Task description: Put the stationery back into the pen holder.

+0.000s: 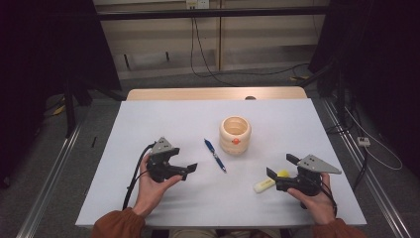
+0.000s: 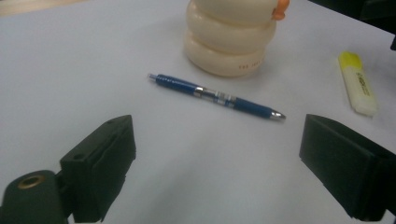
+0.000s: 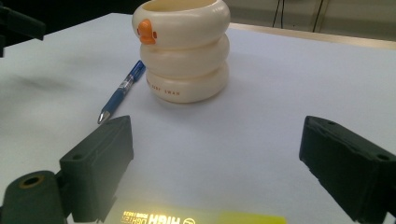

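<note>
Currently on the white table, five items. Item one: left gripper, held in the person's left hand over the near left part of the surface, jaws spread wide with nothing between them, pointing toward the middle; in the left gripper view the jaws frame bare table short of the pen. Item two: right gripper, held in the person's right hand near the near right corner, jaws likewise spread wide and gripping nothing, directed toward the left and slightly away from the near edge. Item three: yellow highlighter, lying flat just beside the right gripper's lower jaw, between that gripper and the centre of the surface; in the right gripper view it lies at the bottom of the frame between the two jaws, untouched by either pad. Item four: blue pen, lying flat near the centre of the surface, tip toward the near edge, between the two grippers and apart from both. Item five: cream ringed holder with a small orange duck bill on its side, upright just beyond the pen toward the far edge, near the pen; whether they touch cannot be told. Orange-brown sleeves show at the near edge.
</note>
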Action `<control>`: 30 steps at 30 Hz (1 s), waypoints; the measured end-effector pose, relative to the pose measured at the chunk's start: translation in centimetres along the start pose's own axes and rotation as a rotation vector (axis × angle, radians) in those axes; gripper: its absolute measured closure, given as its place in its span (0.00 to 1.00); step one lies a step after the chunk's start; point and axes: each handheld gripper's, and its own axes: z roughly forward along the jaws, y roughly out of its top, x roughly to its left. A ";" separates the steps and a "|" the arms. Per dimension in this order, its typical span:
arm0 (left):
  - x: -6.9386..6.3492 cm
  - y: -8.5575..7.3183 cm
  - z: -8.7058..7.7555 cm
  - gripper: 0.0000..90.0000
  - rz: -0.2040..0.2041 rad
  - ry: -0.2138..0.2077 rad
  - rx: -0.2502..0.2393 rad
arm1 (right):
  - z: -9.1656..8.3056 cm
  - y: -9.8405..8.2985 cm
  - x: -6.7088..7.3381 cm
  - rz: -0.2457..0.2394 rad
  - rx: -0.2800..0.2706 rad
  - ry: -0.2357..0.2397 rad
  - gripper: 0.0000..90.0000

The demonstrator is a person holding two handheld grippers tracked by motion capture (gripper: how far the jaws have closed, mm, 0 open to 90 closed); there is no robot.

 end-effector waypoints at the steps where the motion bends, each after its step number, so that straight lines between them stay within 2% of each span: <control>1: 0.0 0.2 0.3 0.15 0.000 0.003 0.003 | 0.0 0.0 0.0 -0.004 0.001 -0.001 0.11; 2: 0.0 0.4 0.6 0.16 -0.012 -0.002 0.006 | 0.1 -0.1 0.0 -0.006 0.004 0.000 0.11; 9: 0.3 1.5 2.1 0.38 -0.017 -0.029 0.005 | 0.3 0.1 0.1 -0.011 0.004 0.010 0.09; 11: 0.5 1.7 2.7 0.44 -0.007 -0.014 0.001 | 0.4 0.0 0.2 -0.010 0.016 0.023 0.07; 14: 0.9 1.8 3.8 0.57 0.019 -0.016 0.019 | 0.5 -0.2 0.3 -0.021 0.024 0.033 0.08; 17: 1.2 2.0 4.7 0.66 0.007 -0.029 0.030 | 0.6 -0.2 0.3 -0.022 0.022 0.037 0.08; 19: 1.2 2.3 5.1 0.78 0.008 -0.038 0.024 | 0.6 -0.2 0.4 -0.022 0.024 0.036 0.08; 23: 1.2 2.9 5.7 0.94 0.021 -0.022 0.030 | 0.6 -0.2 0.3 -0.020 0.024 0.035 0.08; 25: 1.2 3.0 6.1 0.99 0.012 -0.018 0.025 | 0.6 -0.2 0.3 -0.016 0.025 0.036 0.08; 30: 1.3 3.2 6.8 1.00 0.000 -0.007 0.030 | 0.6 -0.2 0.2 -0.016 0.020 0.033 0.08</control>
